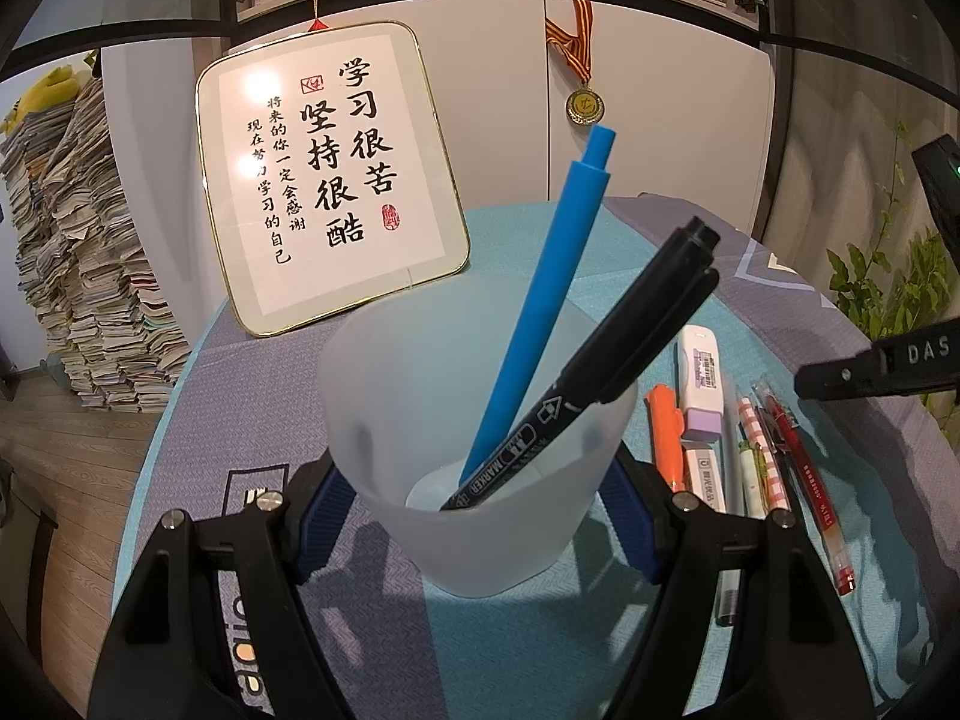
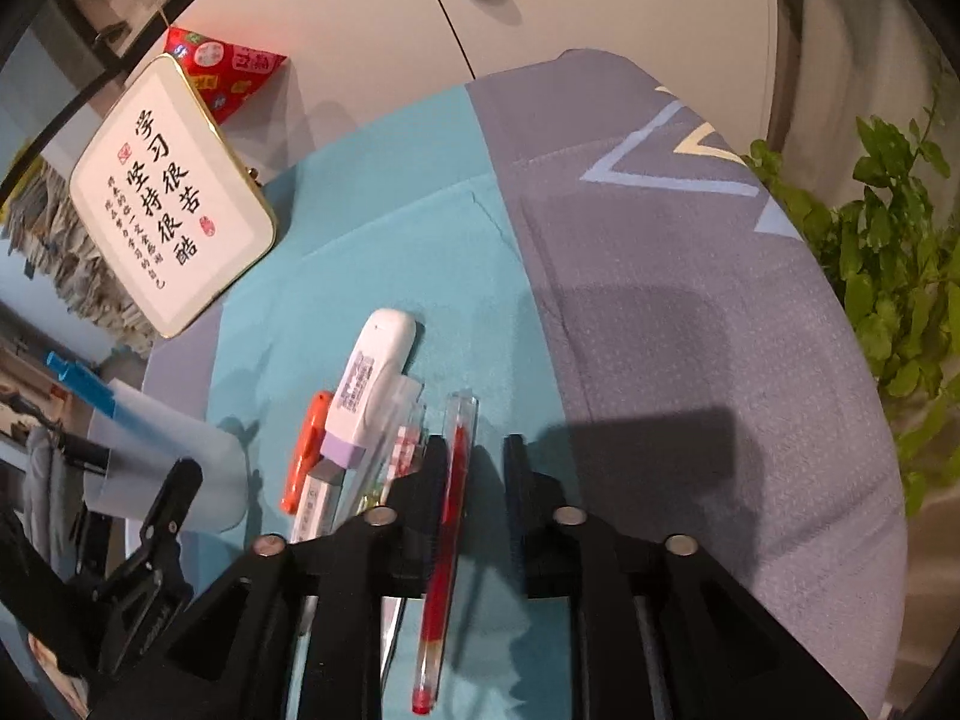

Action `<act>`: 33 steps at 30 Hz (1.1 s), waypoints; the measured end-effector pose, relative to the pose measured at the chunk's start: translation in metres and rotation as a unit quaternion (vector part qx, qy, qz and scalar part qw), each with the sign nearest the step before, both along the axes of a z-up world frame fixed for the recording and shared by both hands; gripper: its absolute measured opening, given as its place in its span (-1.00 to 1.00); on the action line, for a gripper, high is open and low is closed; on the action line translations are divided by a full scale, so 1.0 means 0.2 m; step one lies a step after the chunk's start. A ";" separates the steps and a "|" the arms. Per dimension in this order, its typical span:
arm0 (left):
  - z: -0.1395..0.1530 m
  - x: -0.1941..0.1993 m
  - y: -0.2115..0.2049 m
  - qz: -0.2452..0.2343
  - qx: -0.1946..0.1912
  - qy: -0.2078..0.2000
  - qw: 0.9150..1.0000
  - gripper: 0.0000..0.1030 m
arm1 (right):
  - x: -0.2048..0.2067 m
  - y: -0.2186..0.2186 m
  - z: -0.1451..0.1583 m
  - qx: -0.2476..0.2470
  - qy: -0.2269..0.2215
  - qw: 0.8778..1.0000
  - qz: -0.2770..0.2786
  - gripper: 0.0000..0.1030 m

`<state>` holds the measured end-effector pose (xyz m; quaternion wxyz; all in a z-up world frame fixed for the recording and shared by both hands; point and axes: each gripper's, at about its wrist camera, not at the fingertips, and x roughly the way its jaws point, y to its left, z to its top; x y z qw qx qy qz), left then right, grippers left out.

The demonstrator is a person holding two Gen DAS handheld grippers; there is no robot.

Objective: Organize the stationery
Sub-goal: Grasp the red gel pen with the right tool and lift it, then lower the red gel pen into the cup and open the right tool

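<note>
Straddling the red pen (image 2: pixel 445 546), right gripper (image 2: pixel 472 450) jaws spread, pen slim and clear-barrelled beside its left finger; left gripper (image 1: pixel 474 498) pinches the frosted cup (image 1: pixel 474 420), holding smooth blue pen (image 1: pixel 543 312) and black marker (image 1: pixel 594 360).

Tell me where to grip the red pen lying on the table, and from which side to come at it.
Take the red pen at mid-barrel, coming straight down from above. It lies flat on the cloth, rightmost in the row, with a checked pen close on its left, so the fingers should straddle its width. The right gripper already hangs open over it, one finger on each side.
</note>
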<state>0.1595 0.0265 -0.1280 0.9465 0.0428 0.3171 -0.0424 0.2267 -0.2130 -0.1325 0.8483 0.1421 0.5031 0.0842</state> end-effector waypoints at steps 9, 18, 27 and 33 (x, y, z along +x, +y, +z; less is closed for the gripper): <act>-0.01 0.01 0.00 0.000 -0.002 0.005 1.000 0.43 | 0.08 0.09 -0.05 -0.023 0.010 1.000 0.016 -0.41; -0.01 0.01 0.00 0.000 -0.002 0.007 1.000 0.43 | 0.10 0.14 -0.08 -0.067 0.000 0.997 0.025 -0.77; -0.01 0.00 0.00 0.000 -0.003 0.007 1.000 0.43 | -0.16 0.09 0.24 -0.032 -0.116 0.992 0.032 -0.78; 0.04 -0.05 -0.01 0.005 0.000 -0.032 0.999 0.44 | -0.34 0.07 0.44 -0.032 -0.196 0.980 0.016 -0.78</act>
